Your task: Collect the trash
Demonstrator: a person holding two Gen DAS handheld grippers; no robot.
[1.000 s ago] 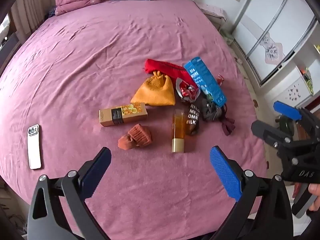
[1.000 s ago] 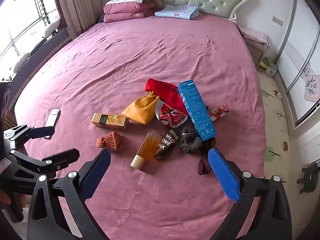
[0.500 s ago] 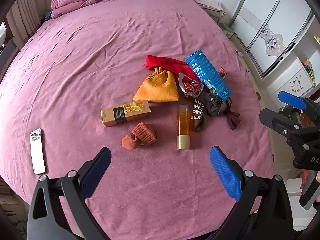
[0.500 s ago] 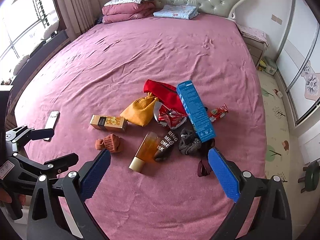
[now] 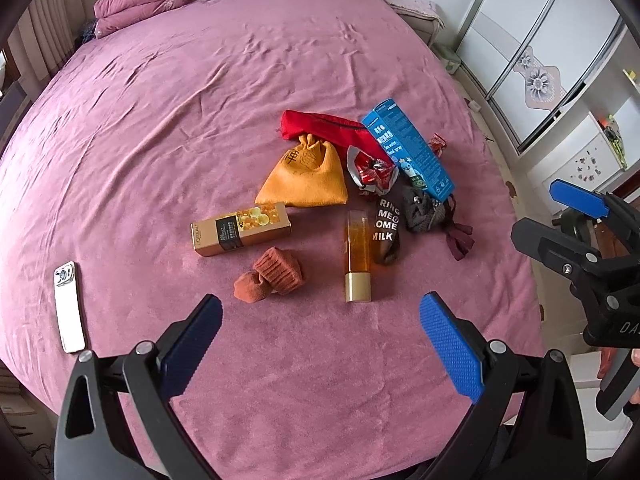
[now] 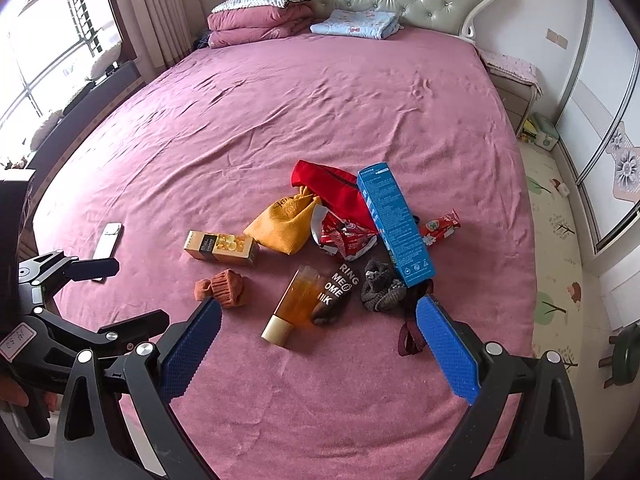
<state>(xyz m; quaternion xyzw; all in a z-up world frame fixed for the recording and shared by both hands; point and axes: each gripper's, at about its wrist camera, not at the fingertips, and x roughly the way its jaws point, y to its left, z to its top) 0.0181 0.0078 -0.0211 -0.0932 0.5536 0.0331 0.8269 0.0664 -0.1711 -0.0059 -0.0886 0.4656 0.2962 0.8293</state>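
Observation:
A heap of items lies on the pink bed (image 5: 160, 128): a blue carton (image 5: 408, 150), a crumpled red snack wrapper (image 5: 372, 170), a small red wrapper (image 6: 440, 226), a gold box (image 5: 240, 230), an amber bottle (image 5: 357, 254), a yellow pouch (image 5: 306, 178), a red pouch (image 5: 320, 126), rust socks (image 5: 272, 274) and dark socks (image 5: 420, 208). My left gripper (image 5: 320, 344) is open and empty, above the near bed edge. My right gripper (image 6: 316, 344) is open and empty, just short of the bottle (image 6: 298, 300).
A white phone (image 5: 69, 306) lies at the bed's left edge. Folded quilts (image 6: 260, 20) and a blue blanket (image 6: 356, 24) sit by the headboard. Wardrobe doors (image 5: 532, 40) and a floor mat (image 6: 556, 260) lie to the right.
Both grippers have moved slightly closer to the heap; the left view has swung a little. Both stay open. No item has moved.

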